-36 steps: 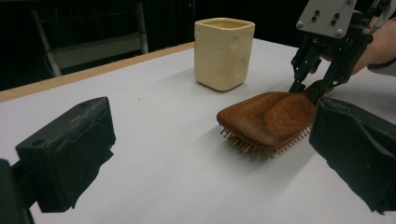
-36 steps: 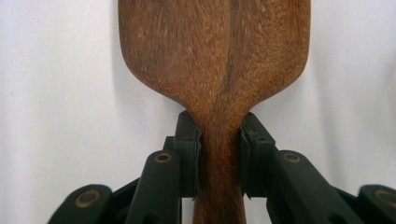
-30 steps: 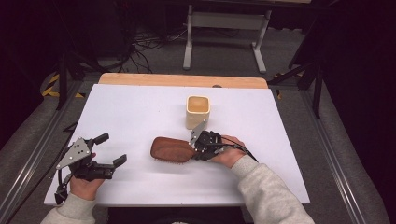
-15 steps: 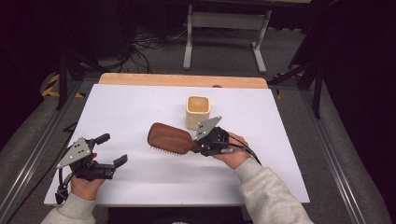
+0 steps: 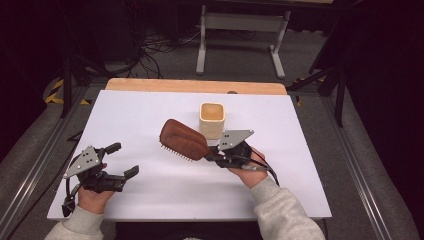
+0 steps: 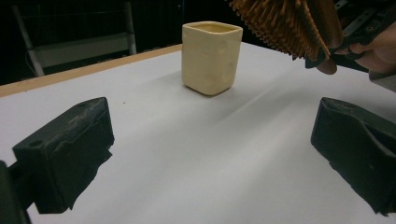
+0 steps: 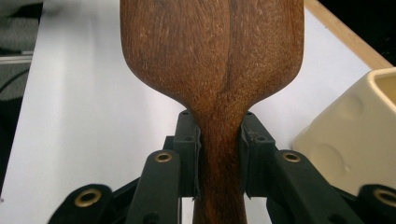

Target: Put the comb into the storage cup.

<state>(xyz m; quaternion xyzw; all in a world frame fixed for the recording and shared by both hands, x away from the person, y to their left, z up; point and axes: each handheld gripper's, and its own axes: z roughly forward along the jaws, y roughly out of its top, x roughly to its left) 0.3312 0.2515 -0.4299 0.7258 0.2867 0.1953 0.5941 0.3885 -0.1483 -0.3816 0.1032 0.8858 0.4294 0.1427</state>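
The right gripper [image 5: 214, 154] fingers clamp the wooden hairbrush [image 5: 182, 139] by its neck, lifted off the white worktop [image 5: 150, 107], the cream cup [image 5: 212, 120] just beside. Well apart, the left gripper [image 5: 122, 161] fingers gape open over bare worktop near its front edge.

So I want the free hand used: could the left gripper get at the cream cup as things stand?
Probably yes. The left gripper is open, and bare table lies between it and the cream cup. The raised hairbrush in the right gripper hangs beside that path.
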